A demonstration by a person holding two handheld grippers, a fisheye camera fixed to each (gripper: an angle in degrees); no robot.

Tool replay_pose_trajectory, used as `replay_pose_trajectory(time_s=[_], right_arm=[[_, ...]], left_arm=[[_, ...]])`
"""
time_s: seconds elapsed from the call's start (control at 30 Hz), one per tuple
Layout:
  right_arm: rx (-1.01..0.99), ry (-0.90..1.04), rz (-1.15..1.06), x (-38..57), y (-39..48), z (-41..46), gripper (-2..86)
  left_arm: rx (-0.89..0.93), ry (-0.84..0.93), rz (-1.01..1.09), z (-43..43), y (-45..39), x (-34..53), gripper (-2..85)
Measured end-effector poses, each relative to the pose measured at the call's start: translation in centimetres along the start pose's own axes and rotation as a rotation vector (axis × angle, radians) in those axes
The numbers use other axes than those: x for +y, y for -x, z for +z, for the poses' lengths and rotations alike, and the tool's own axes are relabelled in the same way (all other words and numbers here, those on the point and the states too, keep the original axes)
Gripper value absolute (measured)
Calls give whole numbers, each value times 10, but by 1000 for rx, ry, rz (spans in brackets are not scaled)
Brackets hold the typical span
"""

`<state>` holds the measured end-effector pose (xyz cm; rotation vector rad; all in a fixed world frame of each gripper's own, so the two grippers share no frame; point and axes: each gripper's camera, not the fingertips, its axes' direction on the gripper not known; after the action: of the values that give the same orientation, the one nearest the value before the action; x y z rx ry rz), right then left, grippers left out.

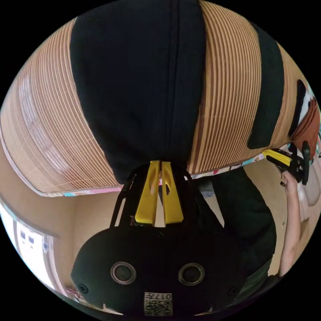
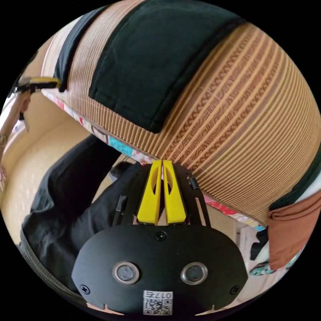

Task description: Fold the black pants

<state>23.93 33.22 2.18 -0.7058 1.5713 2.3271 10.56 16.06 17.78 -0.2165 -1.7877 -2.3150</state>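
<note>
Left gripper [image 1: 161, 164]: the two yellow jaws stand together, tips pressed onto the near edge of the black pants [image 1: 140, 90]. Cloth sits between the tips, so the jaws are clamped on the pants. From the tips, the garment runs away across the woven striped mat [image 1: 230, 100], with a lengthwise seam down its middle. A second dark strip of the pants [image 1: 267, 97] lies farther to the side on the same mat.

Right gripper [image 2: 162, 162]: the jaws are closed tip to tip at the mat's [image 2: 240, 127] near edge. No cloth is visible between them. The hem end of a pants leg [image 2: 150, 63] lies on the mat just beyond the tips, apart from them.

In the left gripper view the right gripper [image 1: 284, 158] shows at the mat's edge, held by a hand [image 1: 290, 182]. In the right gripper view the left gripper [image 2: 41, 83] shows at the far side, its tips at a dark strip of cloth.

An orange-brown cloth [image 2: 294, 227] lies at the mat's end. A patterned cover [image 2: 120, 145] borders the mat. The person's dark clothing [image 2: 70, 200] is below each gripper.

Markings: each gripper body carries a white label [image 2: 157, 302] with a code square and a short line of characters.
</note>
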Motion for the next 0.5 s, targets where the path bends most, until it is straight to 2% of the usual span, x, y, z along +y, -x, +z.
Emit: replay_pose_trajectory(time_s=[0.13,0.3,0.33,0.43,0.5], right_arm=[[-86,-209,188,62,-23,-25,11],[-435,-426,328,117,-63,-56,40],[-492,-466,367,127,-69,-58,86],[-559,-455,420,134,-75,-52,135],[-583,-421,398,131,-70,-44,136]], left_arm=[[101,-69,-170,15,7,26,-10],[101,-127,-67,18,-1,53,-10],[96,-116,-43,21,-1,59,-10],[92,51,59,56,-3,68,-10],[55,19,92,61,0,83,-9]])
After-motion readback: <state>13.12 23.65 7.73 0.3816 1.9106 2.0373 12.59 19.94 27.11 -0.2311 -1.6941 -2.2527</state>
